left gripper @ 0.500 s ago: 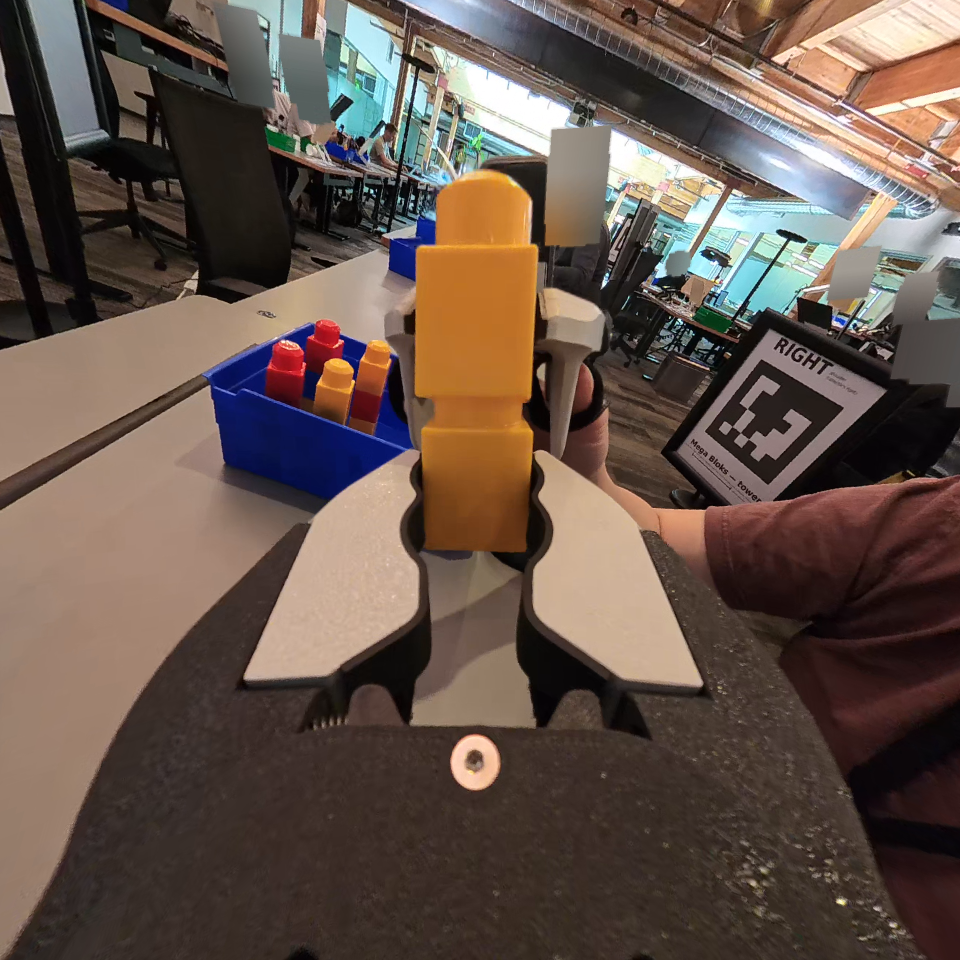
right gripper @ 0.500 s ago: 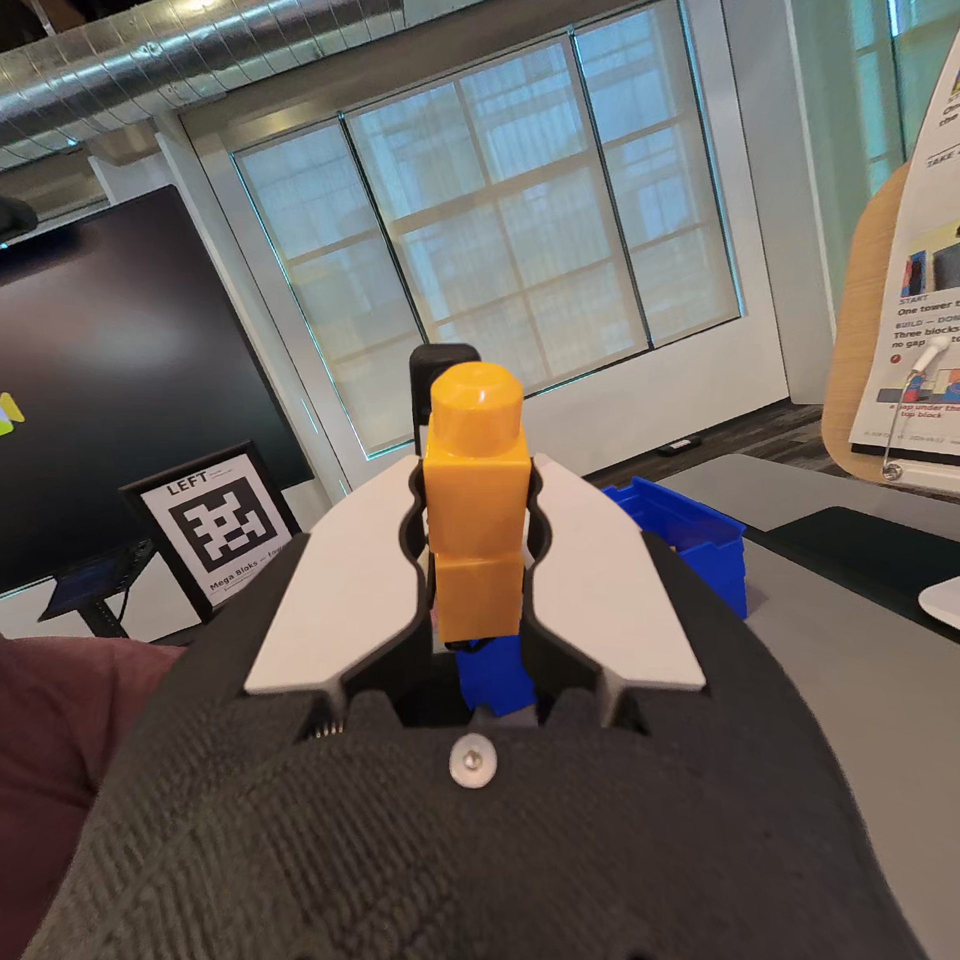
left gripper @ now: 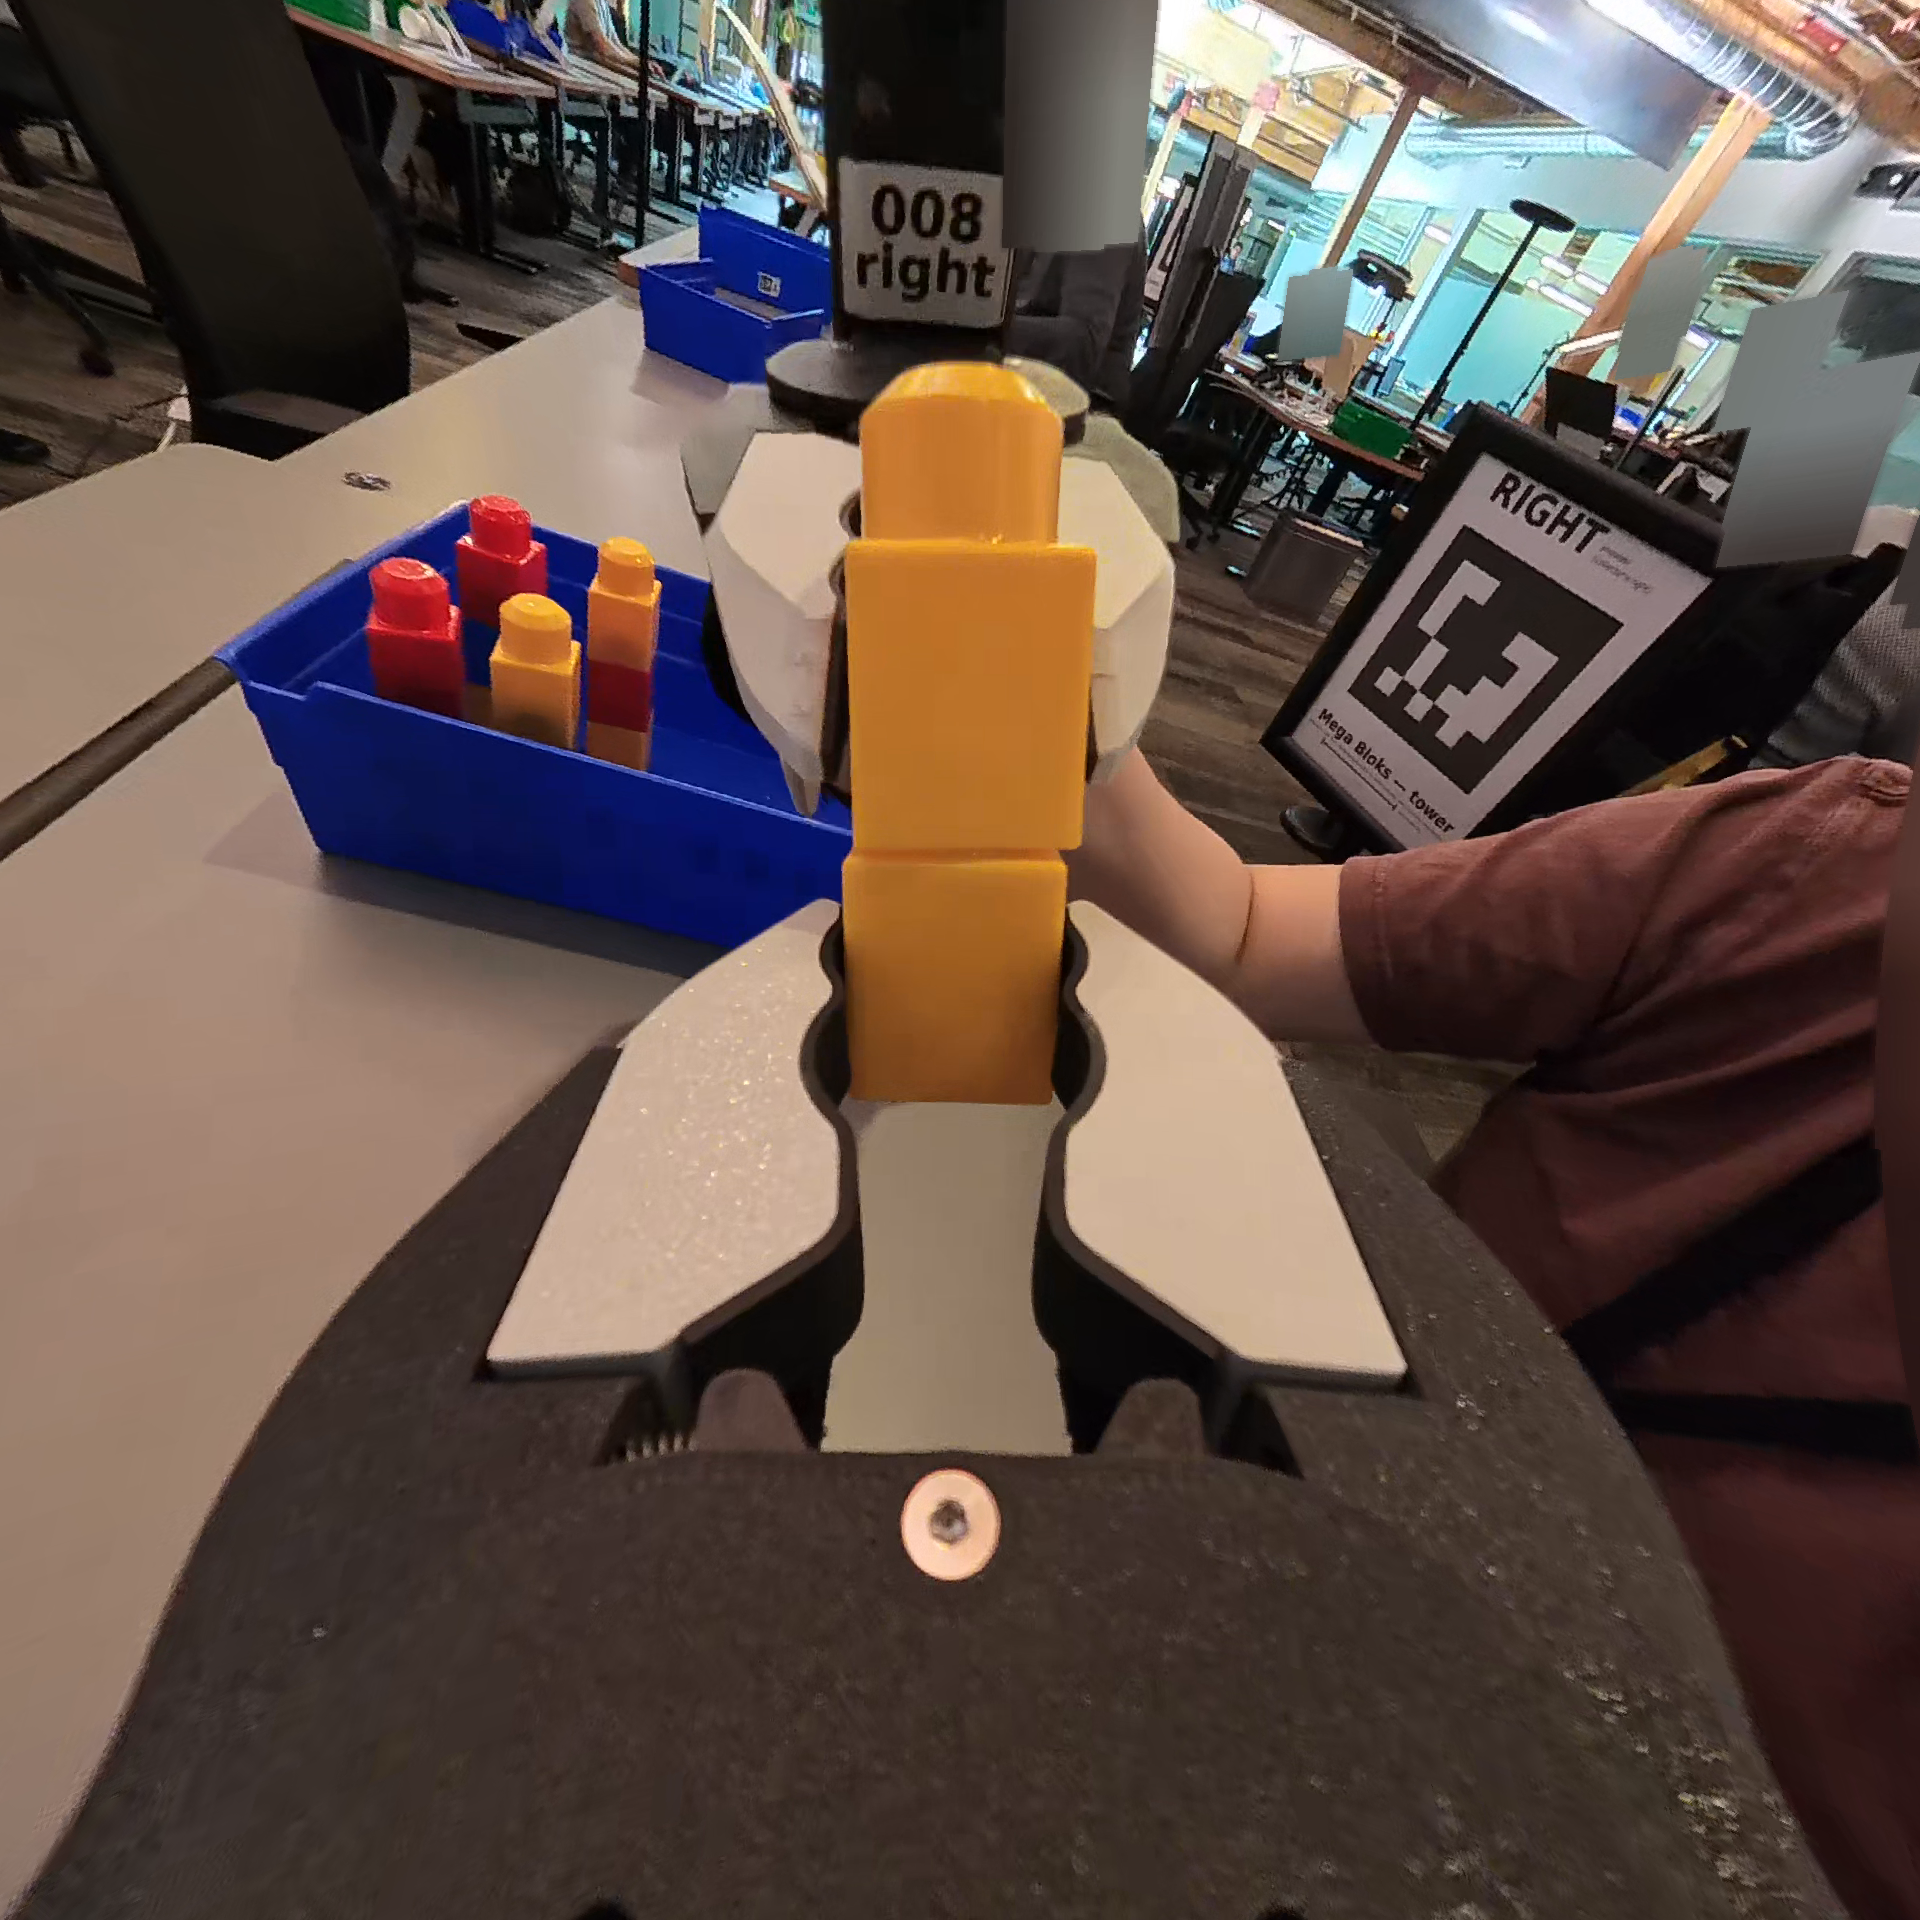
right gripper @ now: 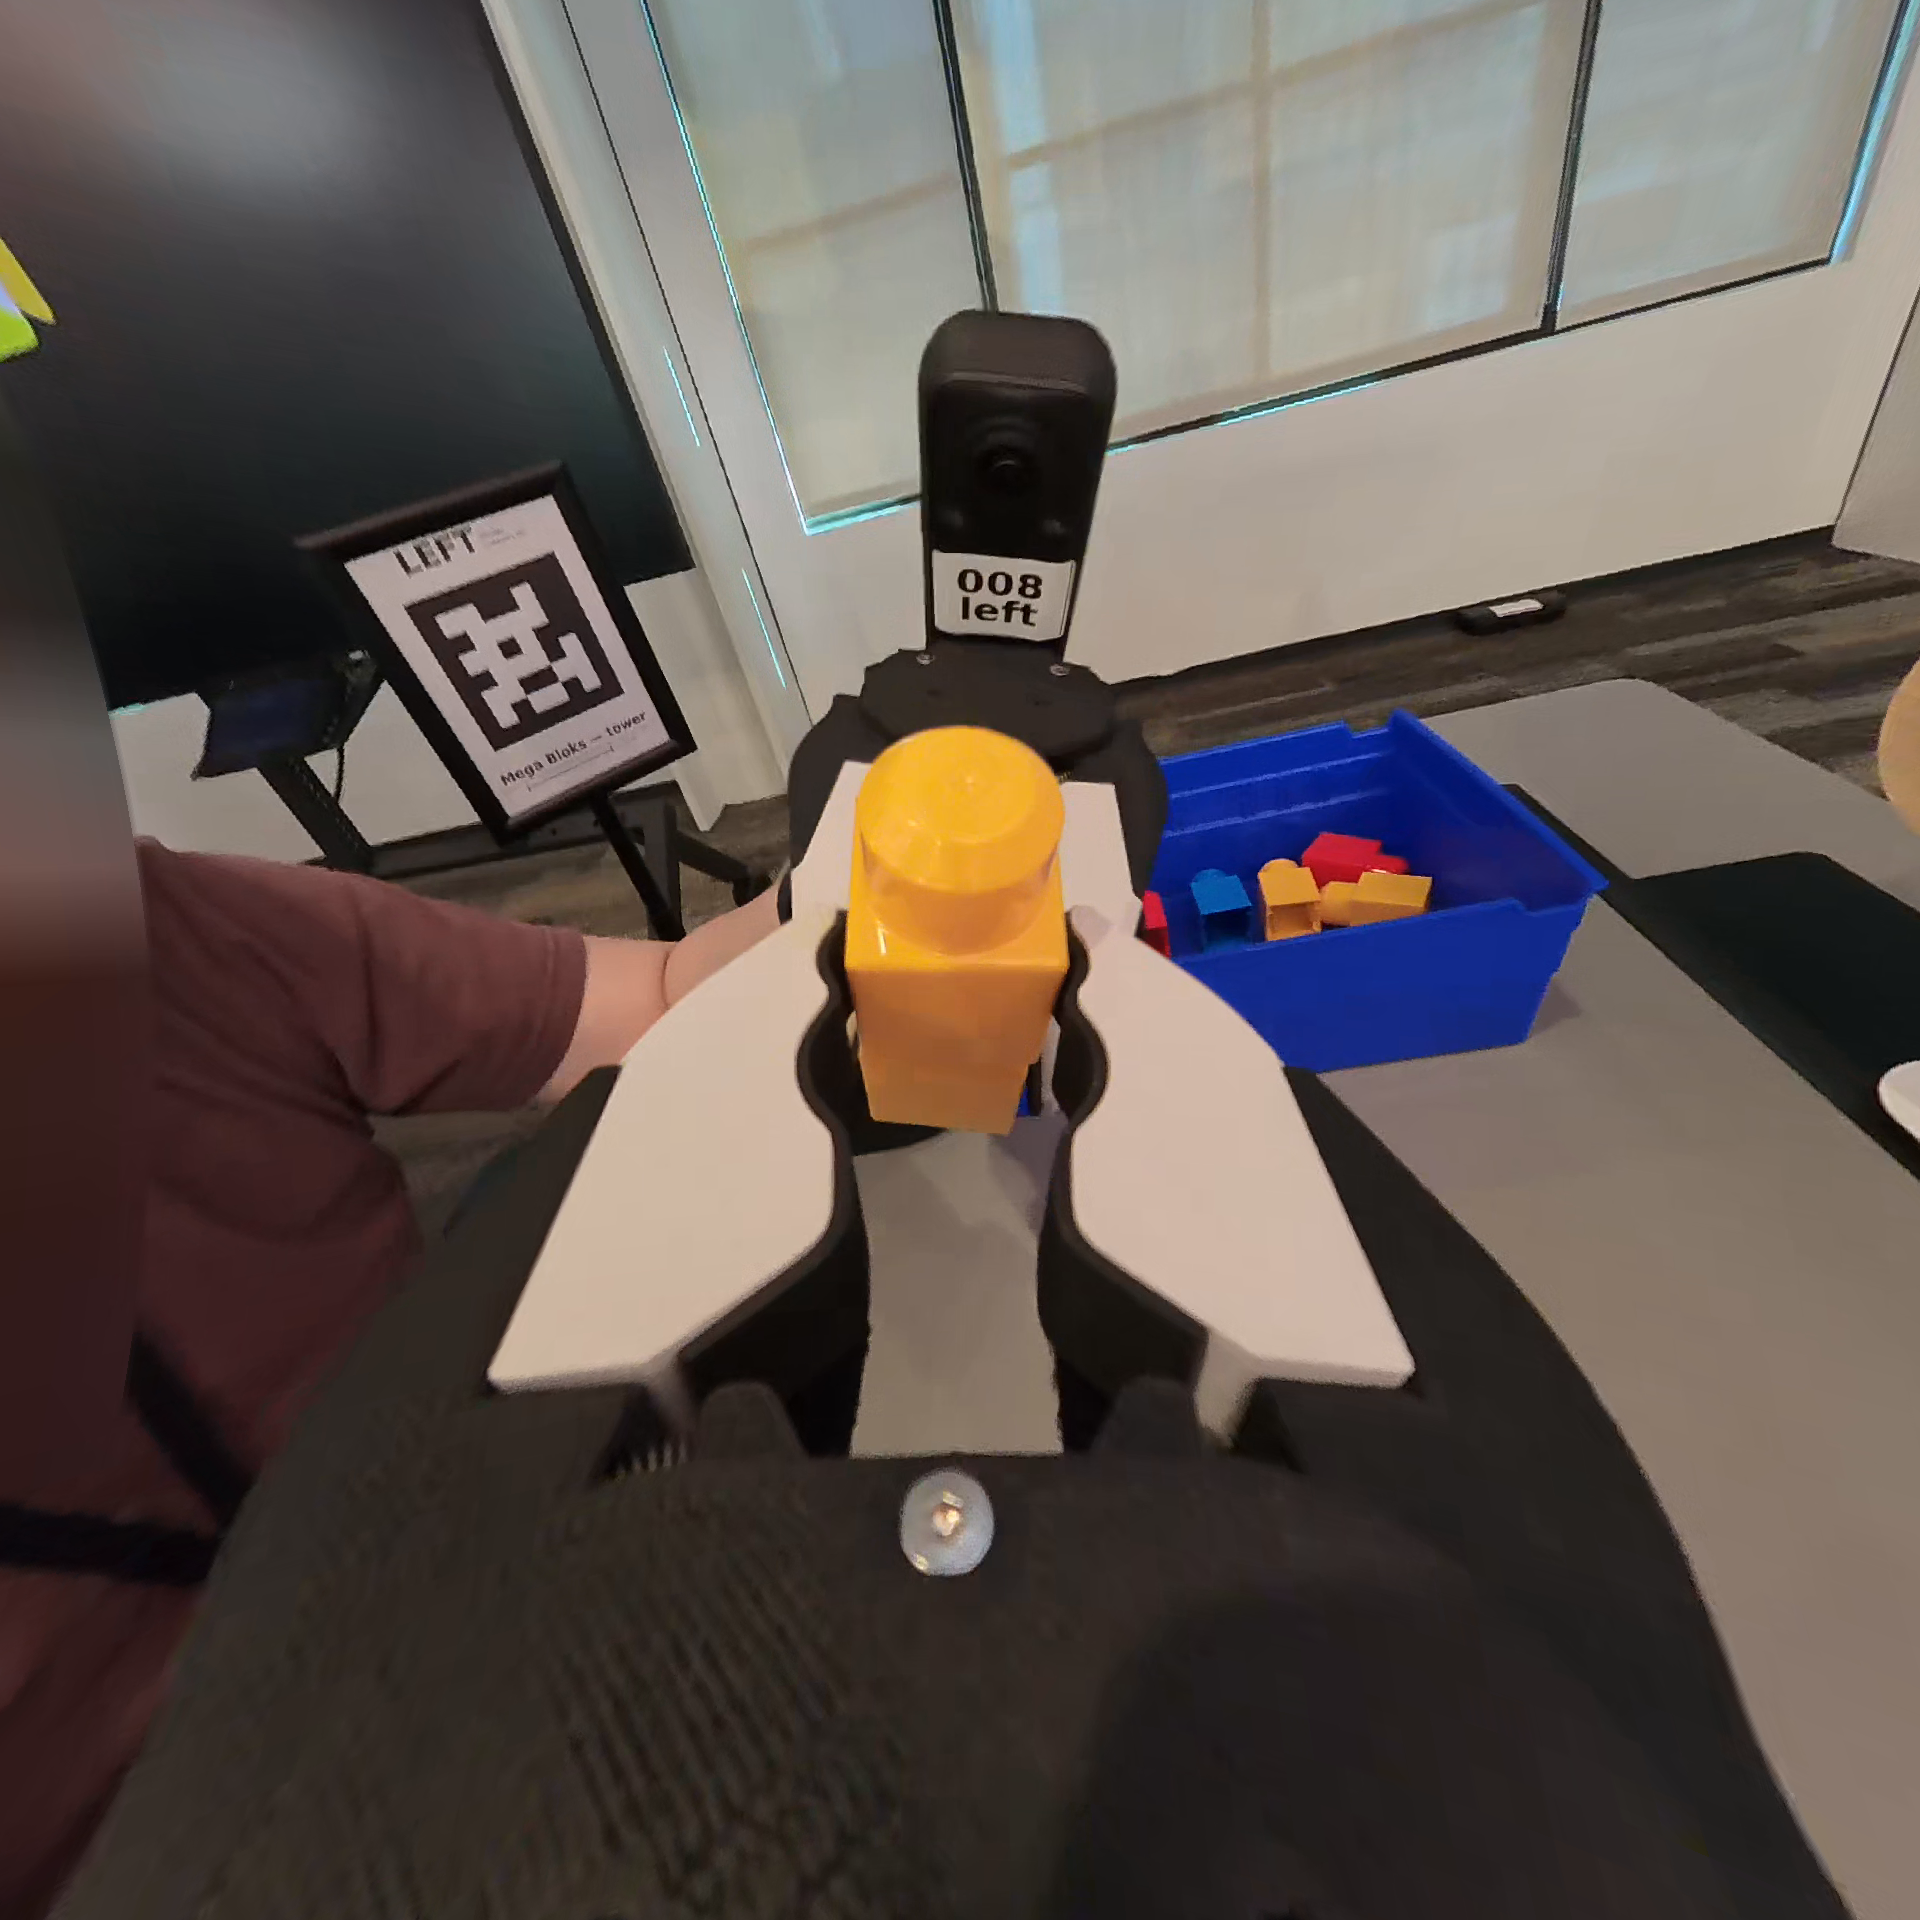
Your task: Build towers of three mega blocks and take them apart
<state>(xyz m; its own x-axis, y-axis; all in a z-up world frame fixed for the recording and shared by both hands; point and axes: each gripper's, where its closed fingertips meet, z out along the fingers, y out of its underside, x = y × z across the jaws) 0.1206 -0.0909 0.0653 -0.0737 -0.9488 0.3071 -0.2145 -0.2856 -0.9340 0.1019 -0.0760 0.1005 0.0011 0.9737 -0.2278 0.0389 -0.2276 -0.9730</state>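
Midair, just above the grey table [left gripper: 312,1039]: an upright stack of orange blocks [left gripper: 961,810], gripped by both tongs at once. Left gripper [left gripper: 954,997] clamped on the lower orange block [left gripper: 951,977], both pads pressed flat against its sides. Right gripper [right gripper: 954,997] closed on the upper orange block [right gripper: 956,966], fingers snug on either side, round stud on top. A sliver of blue block [right gripper: 1029,1099] peeking out under the stack in the right wrist view. Left of the stack, in the left wrist view: a blue bin [left gripper: 540,821] with finished towers [left gripper: 520,644] of red and orange standing upright inside. Right of the stack, in the right wrist view: a second blue bin [right gripper: 1455,997] with loose blocks [right gripper: 1309,894] in red, blue and orange lying jumbled. Behind the stack on either side: framed marker signs [left gripper: 1475,655] on stands. Beside the stack: a maroon sleeve [left gripper: 1621,997] and bare forearm.
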